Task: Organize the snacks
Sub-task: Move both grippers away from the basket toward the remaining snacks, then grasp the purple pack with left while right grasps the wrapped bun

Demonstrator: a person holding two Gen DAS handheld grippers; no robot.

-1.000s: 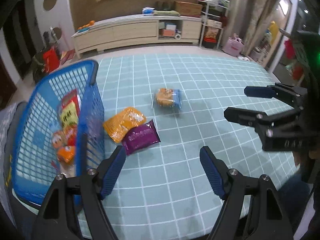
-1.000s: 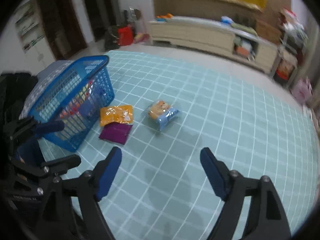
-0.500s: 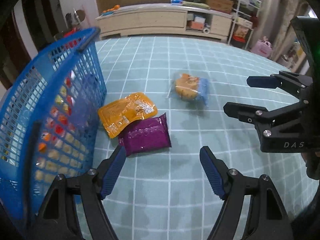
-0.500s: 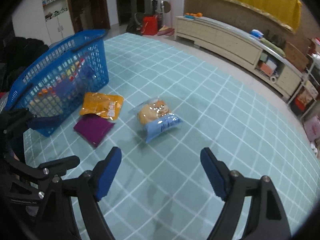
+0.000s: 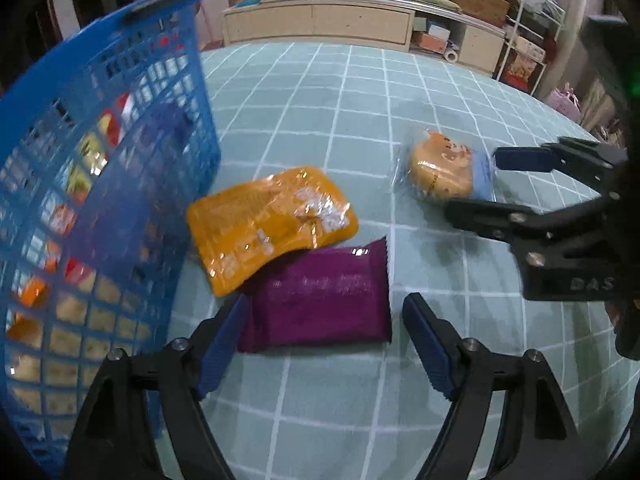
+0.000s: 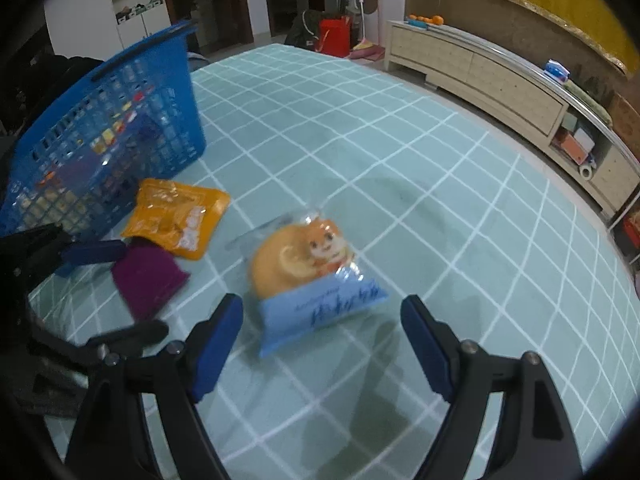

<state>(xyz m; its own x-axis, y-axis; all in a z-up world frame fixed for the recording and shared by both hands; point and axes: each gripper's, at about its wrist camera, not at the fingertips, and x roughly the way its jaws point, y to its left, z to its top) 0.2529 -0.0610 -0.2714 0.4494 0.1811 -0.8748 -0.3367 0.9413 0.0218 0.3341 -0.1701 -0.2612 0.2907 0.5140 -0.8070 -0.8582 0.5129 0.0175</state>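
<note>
On the teal checked table a purple packet [image 5: 316, 300] lies partly under an orange packet [image 5: 268, 228], next to a blue mesh basket [image 5: 92, 160] that holds several snacks. My left gripper [image 5: 324, 344] hangs low over the purple packet. Its jaws are opening, the packet's near edge lies between them, and the pads do not press on it. To the right lies a clear-and-blue bun packet [image 6: 312, 276]. My right gripper [image 6: 322, 344] is open, with that packet's blue end between its fingers, untouched. The right wrist view also shows the purple packet [image 6: 148, 280], orange packet [image 6: 176, 220] and basket [image 6: 100, 140].
The round table's edge [image 6: 624, 264] curves off at the right. Beyond it a long cream sideboard [image 6: 500, 80] runs along the back wall, with a red bag [image 6: 336, 36] on the floor. A shelf rack [image 5: 524, 56] stands at the far right.
Both grippers have come down and closer to the table: the left onto the purple packet, the right onto the bun packet. The left jaws stand slightly wider.
</note>
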